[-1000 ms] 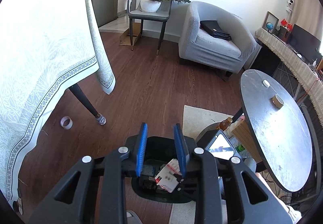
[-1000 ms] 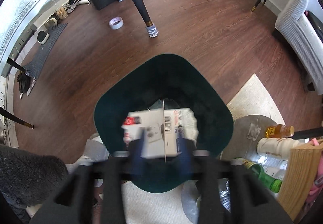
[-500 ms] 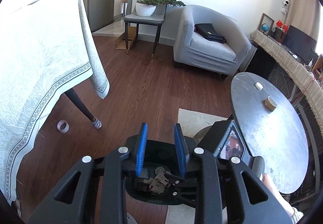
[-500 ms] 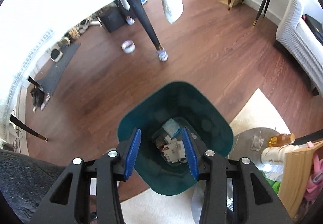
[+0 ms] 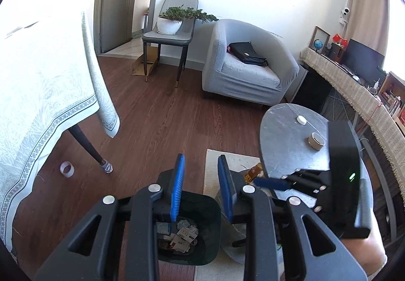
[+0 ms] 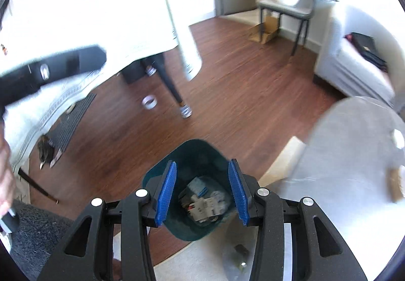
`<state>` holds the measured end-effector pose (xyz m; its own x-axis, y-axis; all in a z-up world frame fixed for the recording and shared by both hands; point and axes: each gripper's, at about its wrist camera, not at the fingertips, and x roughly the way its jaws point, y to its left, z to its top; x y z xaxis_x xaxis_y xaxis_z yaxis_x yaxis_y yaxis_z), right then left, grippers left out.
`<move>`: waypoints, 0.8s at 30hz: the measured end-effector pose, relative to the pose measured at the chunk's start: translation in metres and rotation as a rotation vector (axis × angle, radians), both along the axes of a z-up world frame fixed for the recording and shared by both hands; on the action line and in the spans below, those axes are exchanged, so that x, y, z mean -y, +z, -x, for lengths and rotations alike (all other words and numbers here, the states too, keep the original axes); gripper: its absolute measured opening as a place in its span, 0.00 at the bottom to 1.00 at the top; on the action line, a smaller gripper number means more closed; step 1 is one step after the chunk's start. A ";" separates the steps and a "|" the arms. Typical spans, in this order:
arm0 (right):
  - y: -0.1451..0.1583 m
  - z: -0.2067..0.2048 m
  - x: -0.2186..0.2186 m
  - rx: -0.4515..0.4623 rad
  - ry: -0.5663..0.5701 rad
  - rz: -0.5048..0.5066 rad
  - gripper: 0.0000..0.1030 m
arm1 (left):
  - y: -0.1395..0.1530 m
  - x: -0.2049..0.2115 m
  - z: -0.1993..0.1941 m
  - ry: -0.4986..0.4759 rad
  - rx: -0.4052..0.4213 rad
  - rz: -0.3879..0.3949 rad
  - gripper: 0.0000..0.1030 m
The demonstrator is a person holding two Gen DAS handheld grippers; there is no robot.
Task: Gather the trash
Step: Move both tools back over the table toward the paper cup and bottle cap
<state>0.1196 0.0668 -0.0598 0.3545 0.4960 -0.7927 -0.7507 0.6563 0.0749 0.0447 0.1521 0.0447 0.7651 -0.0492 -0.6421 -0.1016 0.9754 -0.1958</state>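
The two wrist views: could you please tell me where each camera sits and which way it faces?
Left wrist: rides the left gripper, angled down at the bin, floor, armchair; right gripper shows right.
Right wrist: rides the right gripper, steeply over the bin; the left gripper's body and a hand show left.
Shared: bin, tape roll, armchair.

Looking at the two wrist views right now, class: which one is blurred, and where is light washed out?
Right wrist view: motion-smeared, the tablecloth blown out to white, the armchair pale and soft. Left wrist view: sharp, the tablecloth only overbright at its upper left; the bin sits in shade. Both bend straight lines toward their round edges.
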 end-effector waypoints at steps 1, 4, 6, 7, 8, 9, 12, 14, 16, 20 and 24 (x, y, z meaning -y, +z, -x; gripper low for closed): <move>0.004 -0.003 0.010 0.006 -0.019 -0.010 0.42 | 0.000 0.005 -0.002 -0.005 -0.001 -0.005 0.27; 0.014 -0.012 0.040 0.021 -0.077 -0.033 0.42 | -0.002 0.018 -0.007 -0.016 -0.006 -0.022 0.28; 0.018 -0.018 0.059 0.027 -0.112 -0.044 0.42 | -0.003 0.024 -0.012 -0.022 -0.012 -0.025 0.28; 0.020 -0.021 0.067 0.032 -0.127 -0.044 0.42 | -0.004 0.029 -0.016 -0.025 -0.015 -0.023 0.28; 0.022 -0.025 0.077 0.042 -0.146 -0.038 0.42 | -0.004 0.032 -0.019 -0.030 -0.016 -0.023 0.29; 0.023 -0.028 0.084 0.047 -0.161 -0.032 0.42 | -0.003 0.037 -0.023 -0.036 -0.017 -0.026 0.30; 0.023 -0.038 0.113 0.055 -0.211 -0.019 0.45 | -0.007 0.052 -0.037 -0.056 -0.032 -0.039 0.35; 0.022 -0.045 0.131 0.059 -0.251 -0.010 0.50 | -0.009 0.064 -0.046 -0.074 -0.048 -0.040 0.38; 0.021 -0.053 0.150 0.060 -0.290 -0.001 0.52 | -0.012 0.076 -0.055 -0.095 -0.059 -0.044 0.43; 0.016 -0.066 0.179 0.056 -0.335 0.008 0.59 | -0.017 0.101 -0.074 -0.118 -0.057 -0.045 0.62; 0.013 -0.075 0.196 0.057 -0.352 0.009 0.61 | -0.025 0.122 -0.094 -0.142 -0.077 -0.049 0.63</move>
<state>0.1943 -0.1292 -0.0471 0.5461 0.3289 -0.7704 -0.4815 0.8758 0.0326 0.1388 0.0299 0.0201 0.7013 -0.1208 -0.7025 0.0250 0.9891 -0.1451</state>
